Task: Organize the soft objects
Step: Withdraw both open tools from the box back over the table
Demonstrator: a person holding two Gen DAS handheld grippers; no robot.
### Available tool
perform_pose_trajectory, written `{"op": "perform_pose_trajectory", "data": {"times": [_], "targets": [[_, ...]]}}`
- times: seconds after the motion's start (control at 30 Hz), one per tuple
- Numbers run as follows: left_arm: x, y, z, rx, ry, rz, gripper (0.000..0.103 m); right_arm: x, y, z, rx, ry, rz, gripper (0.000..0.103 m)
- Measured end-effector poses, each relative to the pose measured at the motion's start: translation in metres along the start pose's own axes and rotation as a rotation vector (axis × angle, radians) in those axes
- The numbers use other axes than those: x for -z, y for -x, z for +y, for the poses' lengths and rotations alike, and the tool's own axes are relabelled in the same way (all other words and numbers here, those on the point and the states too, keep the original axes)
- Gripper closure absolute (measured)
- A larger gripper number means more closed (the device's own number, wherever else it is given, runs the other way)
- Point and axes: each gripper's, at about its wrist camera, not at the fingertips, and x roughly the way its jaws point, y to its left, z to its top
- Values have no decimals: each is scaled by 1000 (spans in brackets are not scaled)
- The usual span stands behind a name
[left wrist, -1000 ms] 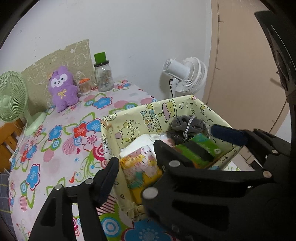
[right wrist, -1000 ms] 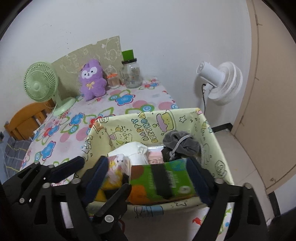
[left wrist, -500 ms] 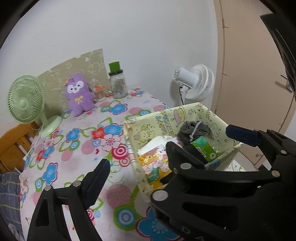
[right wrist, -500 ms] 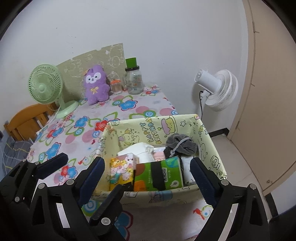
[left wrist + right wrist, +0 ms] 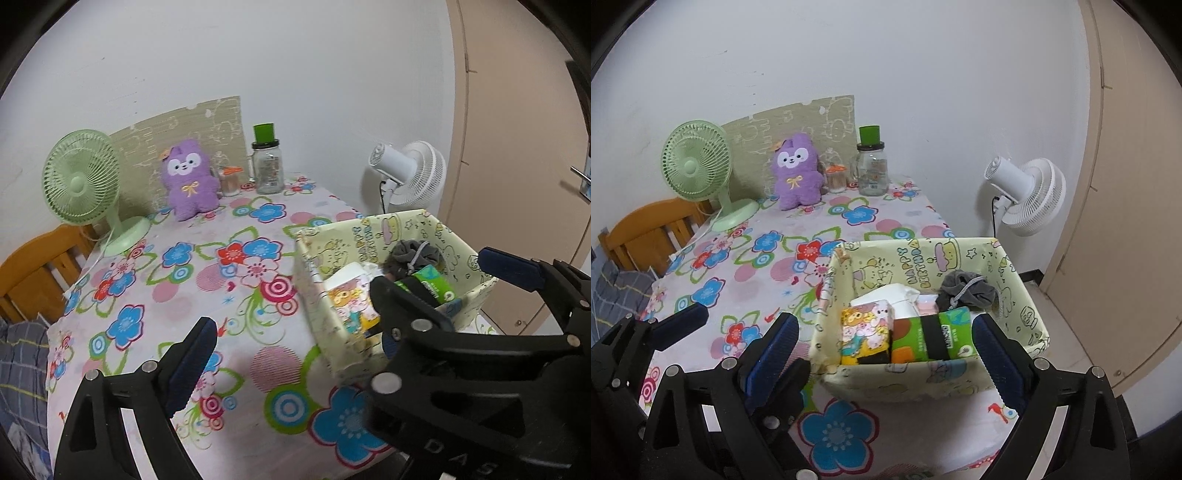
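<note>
A box printed with yellow-green cartoons (image 5: 923,258) (image 5: 332,236) stands at the near right corner of the flowered table. In it lie a cartoon-animal tissue pack (image 5: 866,332), a green tissue pack (image 5: 931,338), a white pack (image 5: 886,295) and a grey drawstring pouch (image 5: 964,291). My right gripper (image 5: 882,325) hangs open in front of the box, holding nothing. My left gripper (image 5: 291,310) is open and empty over the cloth, just left of the box. A purple plush (image 5: 796,171) (image 5: 188,181) sits upright at the far edge.
Beside the plush stand a green desk fan (image 5: 698,166), a glass jar with a green lid (image 5: 871,166) and a small orange-lidded jar (image 5: 836,179). A white fan (image 5: 1027,195) stands past the table, a wooden chair (image 5: 646,232) at left, a door at right.
Both grippers have drawn back and upward from the box, so more of the table shows. The left jaws have spread wider. The packs stay in the box.
</note>
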Motion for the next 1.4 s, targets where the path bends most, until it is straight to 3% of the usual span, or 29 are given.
{"op": "perform_pose_trajectory", "data": {"times": [0.77, 0.93, 1.4], "targets": [[45, 36, 82, -140, 109, -33, 6, 21, 18, 68, -40, 81, -36, 6], [52, 51, 92, -180, 113, -61, 1, 24, 28, 73, -44, 89, -61, 6], [64, 86, 103, -234, 150, -146, 0, 29, 57, 72, -47, 80, -137, 3]]}}
